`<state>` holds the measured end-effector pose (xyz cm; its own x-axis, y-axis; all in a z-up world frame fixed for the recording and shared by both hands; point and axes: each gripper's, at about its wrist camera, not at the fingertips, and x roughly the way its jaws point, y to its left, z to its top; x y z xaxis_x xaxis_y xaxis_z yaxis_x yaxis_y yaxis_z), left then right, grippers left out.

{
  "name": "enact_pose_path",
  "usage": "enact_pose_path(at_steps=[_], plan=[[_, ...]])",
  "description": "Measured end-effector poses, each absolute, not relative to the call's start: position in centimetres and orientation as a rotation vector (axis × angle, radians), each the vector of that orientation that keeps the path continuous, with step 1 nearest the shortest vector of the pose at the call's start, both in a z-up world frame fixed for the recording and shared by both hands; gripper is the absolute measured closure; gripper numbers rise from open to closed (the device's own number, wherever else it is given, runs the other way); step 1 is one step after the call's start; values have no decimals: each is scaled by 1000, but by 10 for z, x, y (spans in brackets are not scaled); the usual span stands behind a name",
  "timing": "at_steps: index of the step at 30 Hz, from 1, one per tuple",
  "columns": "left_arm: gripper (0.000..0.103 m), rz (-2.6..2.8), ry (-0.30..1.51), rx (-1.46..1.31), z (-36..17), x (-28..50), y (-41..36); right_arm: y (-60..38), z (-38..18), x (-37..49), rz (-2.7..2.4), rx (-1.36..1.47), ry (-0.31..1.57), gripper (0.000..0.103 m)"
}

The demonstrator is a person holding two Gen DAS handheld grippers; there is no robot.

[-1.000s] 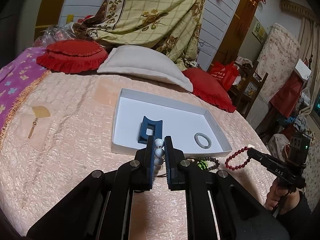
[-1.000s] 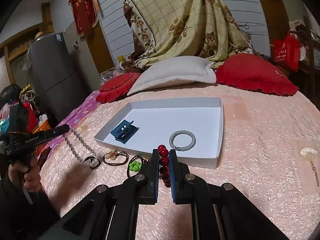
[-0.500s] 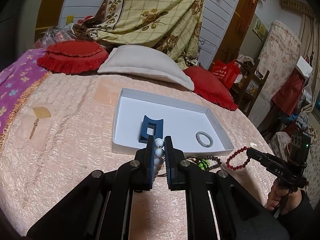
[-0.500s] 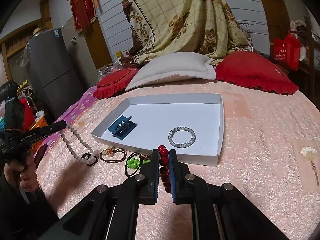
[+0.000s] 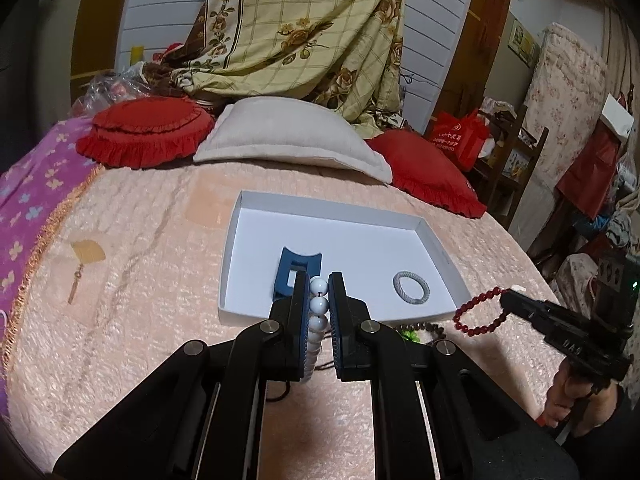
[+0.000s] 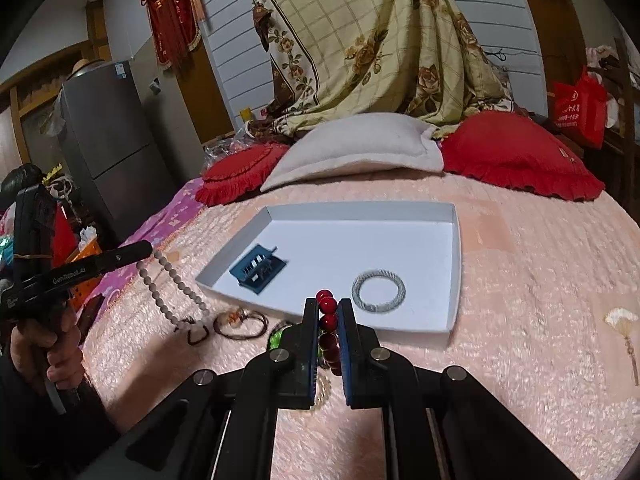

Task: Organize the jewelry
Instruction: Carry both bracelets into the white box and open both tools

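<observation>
A shallow white tray lies on the pink bedspread, holding a blue hair claw and a grey braided ring. My left gripper is shut on a string of white beads, which hangs in a long loop just left of the tray's near corner. My right gripper is shut on a red bead bracelet, seen dangling right of the tray in the left wrist view.
Loose on the bedspread before the tray lie brown cord bracelets, green beads and dark beads. A grey pillow and red cushions sit behind the tray. Fan-shaped pendants rest on the bedspread.
My left gripper has lifted and drifted with the white beads, so the tray sits slightly lower and more central in its view. The right gripper has stayed almost still with the red bracelet.
</observation>
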<state>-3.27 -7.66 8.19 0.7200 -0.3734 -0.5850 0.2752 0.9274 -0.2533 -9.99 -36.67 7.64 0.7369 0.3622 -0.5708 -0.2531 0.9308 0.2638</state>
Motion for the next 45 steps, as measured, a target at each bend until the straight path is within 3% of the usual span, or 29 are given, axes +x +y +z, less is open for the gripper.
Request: enact_pose_path(at_steps=[12, 26, 31, 41, 43, 44, 45], plan=[[95, -317, 659, -117, 109, 9, -84, -359, 110, -36, 332, 164, 644, 95], [95, -328, 698, -190, 95, 124, -118, -350, 61, 72, 285, 279, 789, 95], [95, -295, 796, -224, 57, 155, -117, -349, 34, 99, 247, 289, 864, 95], [95, -118, 908, -16, 3, 165, -118, -374, 2, 114, 120, 300, 964, 95], [89, -92, 907, 12, -2, 165, -119, -373, -3, 116, 97, 279, 991, 90], [83, -86, 908, 23, -5, 165, -119, -373, -5, 116, 91, 268, 1000, 79], [68, -78, 907, 32, -6, 164, -120, -374, -6, 116, 83, 262, 1002, 70]])
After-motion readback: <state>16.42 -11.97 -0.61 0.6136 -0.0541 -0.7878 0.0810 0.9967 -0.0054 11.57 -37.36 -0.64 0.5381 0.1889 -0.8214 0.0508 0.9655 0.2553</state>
